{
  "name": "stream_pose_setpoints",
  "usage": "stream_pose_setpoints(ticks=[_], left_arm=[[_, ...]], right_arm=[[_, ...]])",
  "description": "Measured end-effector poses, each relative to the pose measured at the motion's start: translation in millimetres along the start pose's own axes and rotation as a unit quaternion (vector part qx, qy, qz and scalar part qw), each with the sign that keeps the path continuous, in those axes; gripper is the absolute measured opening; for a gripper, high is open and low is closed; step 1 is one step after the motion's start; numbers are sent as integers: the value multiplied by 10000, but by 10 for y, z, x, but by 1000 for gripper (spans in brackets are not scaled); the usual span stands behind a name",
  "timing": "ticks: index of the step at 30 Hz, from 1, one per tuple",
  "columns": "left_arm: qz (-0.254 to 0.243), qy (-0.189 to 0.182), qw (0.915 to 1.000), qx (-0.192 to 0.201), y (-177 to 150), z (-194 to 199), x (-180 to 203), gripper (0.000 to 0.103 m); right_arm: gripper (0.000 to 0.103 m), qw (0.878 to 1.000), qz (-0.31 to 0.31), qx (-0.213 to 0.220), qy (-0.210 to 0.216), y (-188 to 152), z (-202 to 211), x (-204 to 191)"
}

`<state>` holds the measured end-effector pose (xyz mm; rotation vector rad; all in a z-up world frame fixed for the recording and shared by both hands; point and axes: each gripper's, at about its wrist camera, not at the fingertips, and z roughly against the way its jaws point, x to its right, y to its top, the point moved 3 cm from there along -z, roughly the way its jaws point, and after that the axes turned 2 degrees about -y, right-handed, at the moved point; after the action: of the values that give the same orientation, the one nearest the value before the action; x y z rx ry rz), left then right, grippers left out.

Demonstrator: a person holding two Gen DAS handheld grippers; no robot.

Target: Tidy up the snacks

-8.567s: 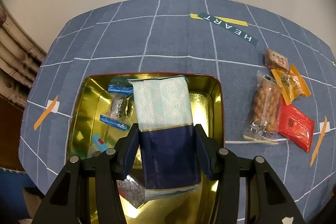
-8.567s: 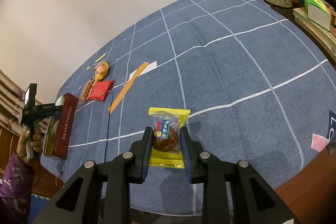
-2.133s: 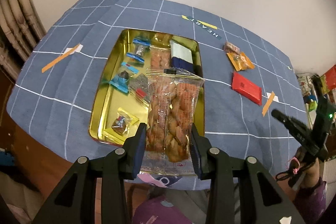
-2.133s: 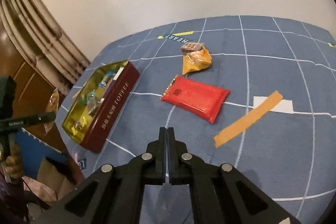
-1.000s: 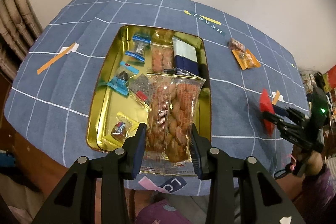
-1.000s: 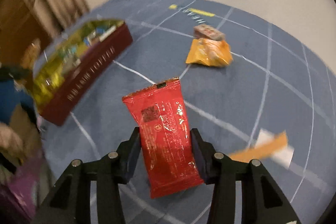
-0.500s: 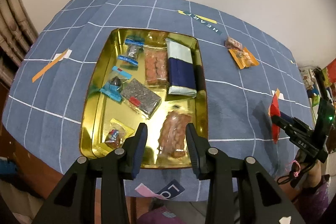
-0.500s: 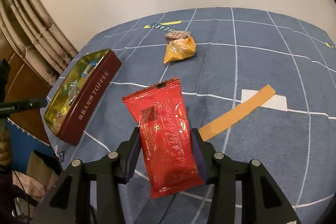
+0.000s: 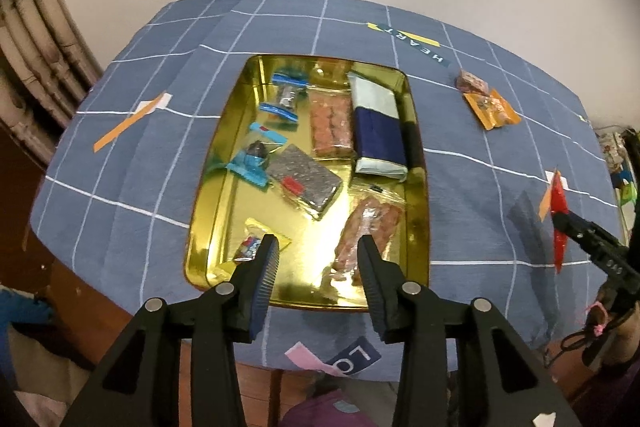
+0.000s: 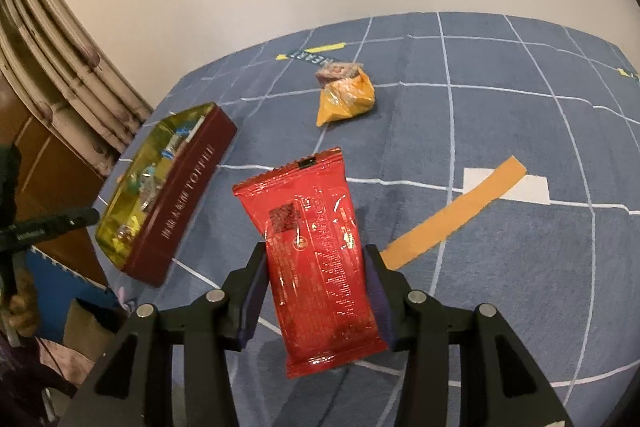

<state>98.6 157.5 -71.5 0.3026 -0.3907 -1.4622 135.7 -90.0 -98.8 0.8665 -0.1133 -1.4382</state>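
A gold tin [image 9: 208, 163] with dark red outer walls [image 10: 180, 211] sits on the blue checked cloth and holds several snacks, among them a twisted-cracker pack [image 9: 366, 231] at its near right. My left gripper [image 9: 318, 259] is open and empty, above the tin's near edge. My right gripper [image 10: 316, 291] is shut on a red packet [image 10: 316, 243] and holds it above the cloth, right of the tin; it also shows in the left wrist view [image 9: 558, 203]. An orange packet [image 10: 346, 99] and a small brown packet [image 10: 336, 71] lie on the cloth beyond.
Orange tape strips lie on the cloth [image 10: 452, 215] [image 9: 128, 123]. A "HEART" label [image 9: 412, 41] is at the far side. The table's near edge [image 9: 280, 359] drops off below the tin. A curtain [image 10: 60, 67] hangs at the left.
My left gripper let go of the twisted-cracker pack, which now lies in the tin, and the jaws opened. My right gripper picked the red packet up off the cloth and lifted it.
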Motion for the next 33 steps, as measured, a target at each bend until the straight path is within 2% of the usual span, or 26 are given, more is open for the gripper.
stream_pose_setpoints(ticks=[6,15,20,33], left_arm=[[49,436,9989,185,-16,54,-98,53],[57,748,9964,384,-16,124,-214,65],[57,902,9950,430,-13,122,-268,68],[252,1042,9938,304,-11,46,-434,72]], right_arm=[[47,9997,58,87,242,122,102,-203],[47,9969,310,138,716,398,113,-812],[47,9944,488,55,941,500,-4,-1171],[47,9878,535,-451,1393,504,-452,-1724]])
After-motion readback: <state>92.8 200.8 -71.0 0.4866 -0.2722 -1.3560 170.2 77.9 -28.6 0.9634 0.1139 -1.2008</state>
